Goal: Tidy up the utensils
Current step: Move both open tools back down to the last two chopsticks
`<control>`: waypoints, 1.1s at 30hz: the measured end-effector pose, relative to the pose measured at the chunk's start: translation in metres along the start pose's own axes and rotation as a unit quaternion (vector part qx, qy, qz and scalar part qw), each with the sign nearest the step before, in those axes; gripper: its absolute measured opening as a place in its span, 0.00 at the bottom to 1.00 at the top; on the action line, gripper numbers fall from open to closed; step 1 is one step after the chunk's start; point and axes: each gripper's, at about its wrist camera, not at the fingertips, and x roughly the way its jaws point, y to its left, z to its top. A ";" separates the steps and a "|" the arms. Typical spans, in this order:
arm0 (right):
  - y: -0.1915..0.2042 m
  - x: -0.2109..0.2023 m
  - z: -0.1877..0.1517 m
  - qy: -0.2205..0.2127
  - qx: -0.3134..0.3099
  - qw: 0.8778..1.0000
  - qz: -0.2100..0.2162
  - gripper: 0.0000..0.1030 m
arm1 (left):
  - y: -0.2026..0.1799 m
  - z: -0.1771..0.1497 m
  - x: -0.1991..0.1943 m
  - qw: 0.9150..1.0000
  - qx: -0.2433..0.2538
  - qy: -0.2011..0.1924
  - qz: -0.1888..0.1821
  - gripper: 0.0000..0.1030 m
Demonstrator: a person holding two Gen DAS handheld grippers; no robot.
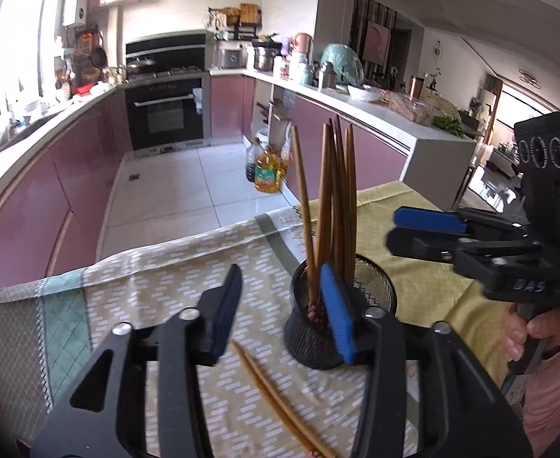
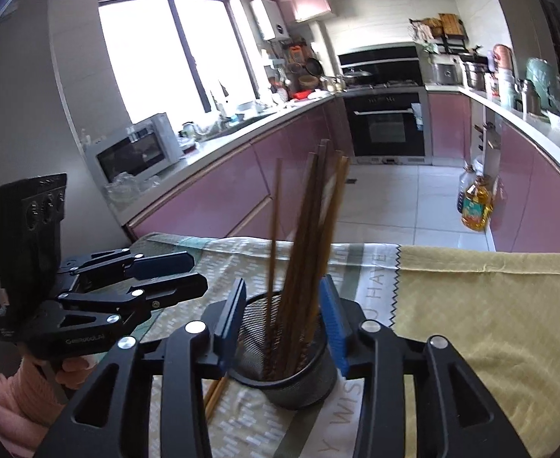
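A black mesh holder [image 1: 375, 282] [image 2: 299, 378] stands on the patterned tablecloth [image 1: 165, 267] with several brown chopsticks [image 1: 333, 191] [image 2: 306, 229] leaning upright in it. A loose pair of chopsticks [image 1: 272, 389] [image 2: 215, 393] lies flat on the cloth near the holder's base. My left gripper [image 1: 282, 311] [image 2: 196, 270] is open, just left of the holder, with nothing between its fingers. My right gripper [image 2: 284, 316] [image 1: 392, 227] is open. In its own view its blue pads stand either side of the holder's rim and the chopsticks, not pressing on them.
A yellow cloth [image 2: 470, 305] covers the table's right part. The table edge lies just beyond the holder, with tiled floor and oil bottles [image 1: 266, 173] [image 2: 474, 206] past it. Pink kitchen cabinets, an oven [image 1: 165, 114] and a microwave [image 2: 135, 152] line the walls. A person's hand [image 1: 524, 336] holds the right gripper.
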 end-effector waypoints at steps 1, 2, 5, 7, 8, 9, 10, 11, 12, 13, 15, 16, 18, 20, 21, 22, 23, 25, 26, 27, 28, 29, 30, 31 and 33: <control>0.004 -0.004 -0.002 -0.002 -0.005 1.000 0.006 0.42 | 0.001 -0.004 -0.006 1.000 0.002 -0.005 0.007 0.53; 0.008 -0.008 -0.004 -0.004 -0.012 1.000 0.013 0.44 | 0.002 -0.010 -0.012 1.000 0.004 -0.012 0.019 0.59; 0.018 -0.017 -0.016 -0.007 -0.027 0.999 0.027 0.49 | 0.006 -0.024 -0.025 0.999 0.009 -0.018 0.047 0.64; 0.023 -0.019 -0.025 -0.002 -0.025 0.999 0.040 0.51 | 0.008 -0.035 -0.030 0.998 0.005 -0.016 0.063 0.68; 0.025 -0.018 -0.030 0.003 -0.024 0.999 0.045 0.51 | 0.009 -0.039 -0.032 0.998 0.004 -0.015 0.068 0.69; 0.026 -0.017 -0.033 0.008 -0.022 0.999 0.048 0.51 | 0.009 -0.046 -0.035 0.997 0.002 -0.012 0.076 0.70; 0.027 -0.013 -0.040 0.017 -0.020 0.998 0.051 0.52 | 0.009 -0.051 -0.036 0.997 0.001 -0.010 0.083 0.73; 0.029 -0.011 -0.044 0.022 -0.018 0.998 0.053 0.52 | 0.009 -0.055 -0.037 0.996 0.000 -0.009 0.086 0.76; 0.029 -0.006 -0.050 0.032 -0.012 0.998 0.058 0.52 | 0.009 -0.060 -0.038 0.996 -0.002 -0.006 0.089 0.77; 0.029 -0.002 -0.055 0.039 -0.007 0.997 0.062 0.54 | 0.009 -0.065 -0.039 0.996 -0.003 -0.003 0.093 0.79; 0.031 0.006 -0.064 0.053 0.002 0.996 0.065 0.54 | 0.011 -0.074 -0.043 0.994 -0.001 -0.001 0.105 0.83; 0.032 0.009 -0.068 0.058 0.005 0.996 0.066 0.54 | 0.011 -0.078 -0.043 0.994 -0.002 0.001 0.108 0.84; 0.034 0.015 -0.074 0.070 0.010 0.995 0.067 0.55 | 0.009 -0.082 -0.043 0.994 -0.003 0.006 0.111 0.85; 0.037 0.021 -0.080 0.081 0.012 0.994 0.066 0.56 | 0.010 -0.087 -0.043 0.993 -0.005 0.012 0.115 0.86; 0.038 0.023 -0.082 0.085 0.011 0.994 0.066 0.56 | 0.011 -0.089 -0.044 0.993 -0.007 0.014 0.116 0.86; 0.040 0.025 -0.084 0.088 0.011 0.994 0.066 0.56 | 0.013 -0.091 -0.044 0.993 -0.010 0.016 0.117 0.86; 0.041 0.026 -0.086 0.091 0.011 0.994 0.066 0.56 | 0.014 -0.093 -0.044 0.993 -0.013 0.018 0.119 0.86; 0.045 0.029 -0.089 0.096 0.008 0.993 0.064 0.56 | 0.016 -0.097 -0.044 0.992 -0.018 0.021 0.123 0.86; 0.047 0.030 -0.090 0.098 0.008 0.993 0.064 0.56 | 0.017 -0.100 -0.045 0.992 -0.021 0.023 0.126 0.86; 0.048 0.031 -0.092 0.101 0.008 0.993 0.062 0.57 | 0.017 -0.101 -0.044 0.991 -0.022 0.024 0.127 0.86; 0.049 0.033 -0.094 0.104 0.007 0.993 0.058 0.59 | 0.019 -0.103 -0.044 0.991 -0.026 0.026 0.128 0.87; 0.051 0.035 -0.096 0.107 0.003 0.993 0.052 0.59 | 0.020 -0.106 -0.044 0.991 -0.028 0.028 0.132 0.87; 0.052 0.037 -0.097 0.109 0.002 0.993 0.051 0.59 | 0.021 -0.108 -0.043 0.990 -0.029 0.030 0.134 0.87; 0.053 0.040 -0.099 0.113 0.003 0.992 0.051 0.59 | 0.021 -0.110 -0.042 0.990 -0.031 0.033 0.135 0.87; 0.054 0.043 -0.103 0.118 0.001 0.992 0.043 0.59 | 0.022 -0.112 -0.042 0.990 -0.036 0.038 0.133 0.89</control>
